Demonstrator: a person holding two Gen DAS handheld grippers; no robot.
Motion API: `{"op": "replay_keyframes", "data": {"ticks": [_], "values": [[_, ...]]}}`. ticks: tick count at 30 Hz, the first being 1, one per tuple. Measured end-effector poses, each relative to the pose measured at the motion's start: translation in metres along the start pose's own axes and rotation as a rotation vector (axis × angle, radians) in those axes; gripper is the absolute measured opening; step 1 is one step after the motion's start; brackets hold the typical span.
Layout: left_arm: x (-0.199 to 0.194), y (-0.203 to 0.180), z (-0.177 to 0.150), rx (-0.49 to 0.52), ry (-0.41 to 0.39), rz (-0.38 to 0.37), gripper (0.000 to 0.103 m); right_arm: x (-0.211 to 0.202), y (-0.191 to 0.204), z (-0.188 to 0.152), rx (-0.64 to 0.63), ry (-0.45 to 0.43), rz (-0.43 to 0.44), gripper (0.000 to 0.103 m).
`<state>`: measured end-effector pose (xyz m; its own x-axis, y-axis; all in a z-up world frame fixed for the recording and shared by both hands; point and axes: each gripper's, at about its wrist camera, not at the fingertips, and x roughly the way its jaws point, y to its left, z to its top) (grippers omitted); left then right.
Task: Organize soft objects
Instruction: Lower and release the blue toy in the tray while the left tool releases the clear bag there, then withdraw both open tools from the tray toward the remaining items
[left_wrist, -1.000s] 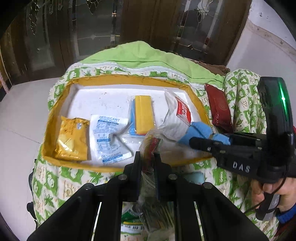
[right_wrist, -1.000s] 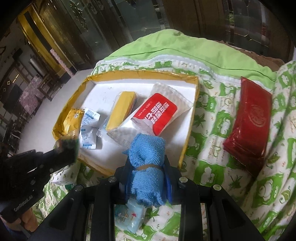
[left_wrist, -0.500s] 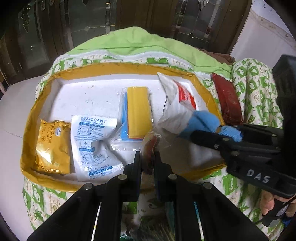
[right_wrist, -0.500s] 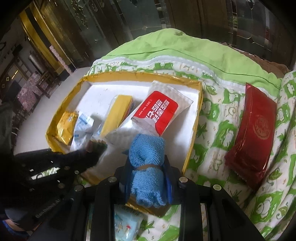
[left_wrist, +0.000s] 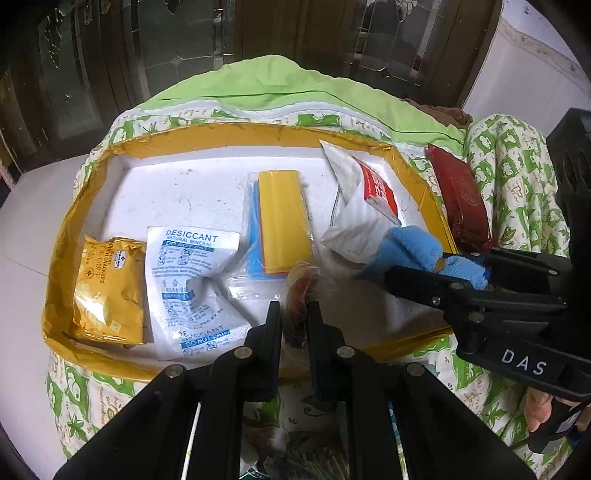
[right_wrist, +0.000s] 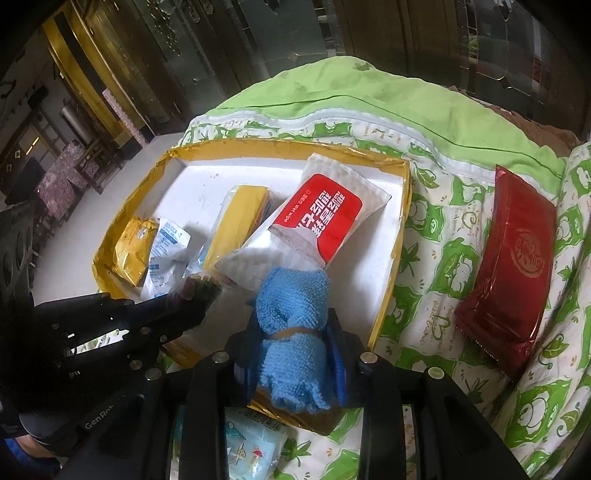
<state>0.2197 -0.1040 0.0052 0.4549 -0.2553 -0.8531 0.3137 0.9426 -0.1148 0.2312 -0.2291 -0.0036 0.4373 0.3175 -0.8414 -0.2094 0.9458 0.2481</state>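
Left wrist: gold-rimmed tray (left_wrist: 66, 236) on green-patterned quilt (left_wrist: 517, 177), glass-paneled doors (left_wrist: 177, 40) behind.

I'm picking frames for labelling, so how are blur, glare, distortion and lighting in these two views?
Left wrist view: strong fisheye bowing with dark corners; the desiccant sachet print reads sharply; the clear packet in the left gripper is soft. Right wrist view: same bowing; the red pouch shows glare streaks; the left gripper is dark and blurred; the blue cloth is crisp.
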Motion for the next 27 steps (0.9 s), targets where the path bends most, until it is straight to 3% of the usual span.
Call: {"op": "replay_keyframes", "data": {"ticks": [1,5,10,13,18,27], "values": [[-0.001,0.001,0.0,0.0,-0.001,0.002,0.015,0.0,0.001,-0.001,0.0,0.0,0.003,0.037],[-0.006,0.0,-0.004,0.003,-0.016,0.027,0.038,-0.003,0.006,-0.005,-0.018,-0.015,0.005,0.048],[-0.018,-0.001,-0.007,0.005,-0.036,0.036,0.049,-0.012,0.008,-0.009,-0.025,-0.041,0.004,0.053],[-0.032,-0.006,-0.009,0.034,-0.066,0.063,0.056,-0.023,0.007,-0.012,-0.029,-0.075,-0.006,0.062],[-0.057,-0.014,-0.017,0.058,-0.129,0.101,0.083,-0.043,0.001,-0.019,0.016,-0.125,0.014,0.068],[-0.086,-0.014,-0.05,0.047,-0.164,0.143,0.092,-0.065,0.003,-0.043,0.038,-0.173,0.014,0.083]]}}
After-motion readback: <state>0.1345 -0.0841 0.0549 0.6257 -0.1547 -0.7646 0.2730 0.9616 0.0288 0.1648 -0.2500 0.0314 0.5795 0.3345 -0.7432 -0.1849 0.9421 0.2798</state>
